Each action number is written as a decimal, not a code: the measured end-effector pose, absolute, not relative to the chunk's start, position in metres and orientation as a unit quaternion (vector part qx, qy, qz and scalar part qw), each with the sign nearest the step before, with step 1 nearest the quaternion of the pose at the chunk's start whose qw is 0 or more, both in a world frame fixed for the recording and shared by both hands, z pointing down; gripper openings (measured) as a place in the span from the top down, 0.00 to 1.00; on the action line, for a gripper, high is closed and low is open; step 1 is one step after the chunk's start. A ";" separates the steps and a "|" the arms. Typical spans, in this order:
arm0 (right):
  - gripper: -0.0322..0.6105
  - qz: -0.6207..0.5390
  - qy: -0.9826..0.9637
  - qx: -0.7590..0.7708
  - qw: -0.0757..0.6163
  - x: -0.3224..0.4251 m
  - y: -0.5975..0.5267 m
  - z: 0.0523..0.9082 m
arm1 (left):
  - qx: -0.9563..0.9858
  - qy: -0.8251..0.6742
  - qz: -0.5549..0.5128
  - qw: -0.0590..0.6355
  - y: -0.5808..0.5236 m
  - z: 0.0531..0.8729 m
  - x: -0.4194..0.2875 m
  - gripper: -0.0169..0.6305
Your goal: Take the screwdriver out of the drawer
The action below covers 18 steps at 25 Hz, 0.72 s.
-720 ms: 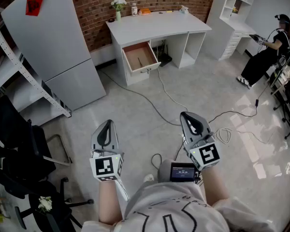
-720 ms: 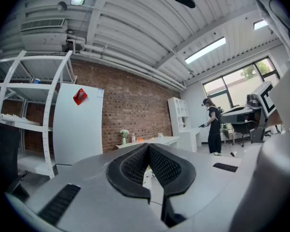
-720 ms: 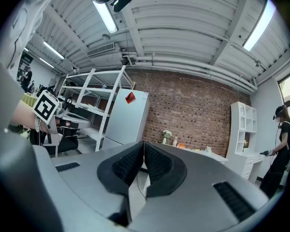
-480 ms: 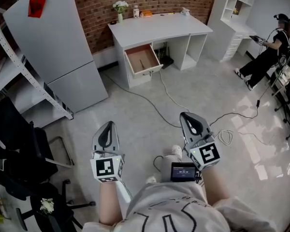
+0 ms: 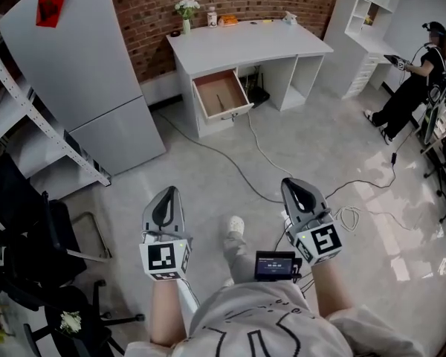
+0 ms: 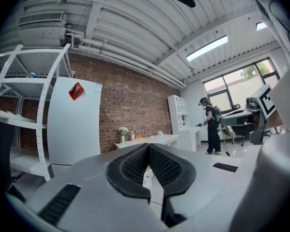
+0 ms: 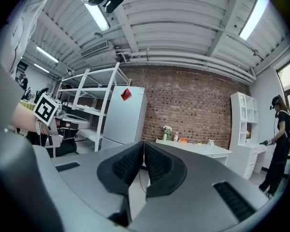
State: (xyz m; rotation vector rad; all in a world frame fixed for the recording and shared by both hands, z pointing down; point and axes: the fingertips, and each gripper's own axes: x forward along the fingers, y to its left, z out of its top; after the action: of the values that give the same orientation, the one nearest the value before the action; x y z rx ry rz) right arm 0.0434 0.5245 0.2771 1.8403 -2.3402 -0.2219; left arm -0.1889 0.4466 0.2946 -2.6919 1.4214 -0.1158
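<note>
A white desk [image 5: 245, 43] stands far ahead against the brick wall. Its drawer [image 5: 221, 95] is pulled open, and a thin dark thing [image 5: 219, 99] lies inside, too small to identify. Both grippers are held level at waist height, several steps from the desk. My left gripper [image 5: 164, 197] is shut with nothing between its pads, as the meeting tips of the left gripper [image 6: 148, 146] show. My right gripper [image 5: 296, 190] is also shut and empty, and the closed tips of the right gripper [image 7: 144, 143] point toward the desk [image 7: 193, 148].
A grey fridge [image 5: 82, 65] stands left of the desk, with a white rack [image 5: 30, 117] and black chairs [image 5: 22, 229] further left. Cables [image 5: 238, 162] run across the floor. A person [image 5: 412, 80] stands at the right by white shelves [image 5: 368, 21]. A shoe [image 5: 234, 225] shows below.
The whole view has shifted slightly and the desk sits a little further right. A foot has stepped forward between the grippers. Both grippers stay shut in about the same place.
</note>
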 end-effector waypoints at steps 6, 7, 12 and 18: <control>0.92 -0.063 -0.782 0.617 0.069 0.063 0.454 0.284 | -0.875 0.481 -0.047 0.035 0.384 0.301 -0.180 0.96; 0.92 -0.063 -0.784 0.614 0.071 0.065 0.440 0.285 | -0.873 0.483 -0.049 0.035 0.372 0.301 -0.177 0.96; 0.92 -0.057 -0.795 0.599 0.076 0.081 0.374 0.290 | -0.872 0.486 -0.053 0.037 0.310 0.298 -0.150 0.96; 0.92 -0.057 -0.810 0.578 0.085 0.106 0.295 0.286 | -0.868 0.493 -0.053 0.033 0.234 0.291 -0.115 0.96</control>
State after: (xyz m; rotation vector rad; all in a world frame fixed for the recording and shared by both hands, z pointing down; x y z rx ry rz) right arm 0.1062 0.2948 0.2863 1.7231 -2.4138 -0.1703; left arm -0.1150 0.2341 0.2908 -2.6713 1.5166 -0.1626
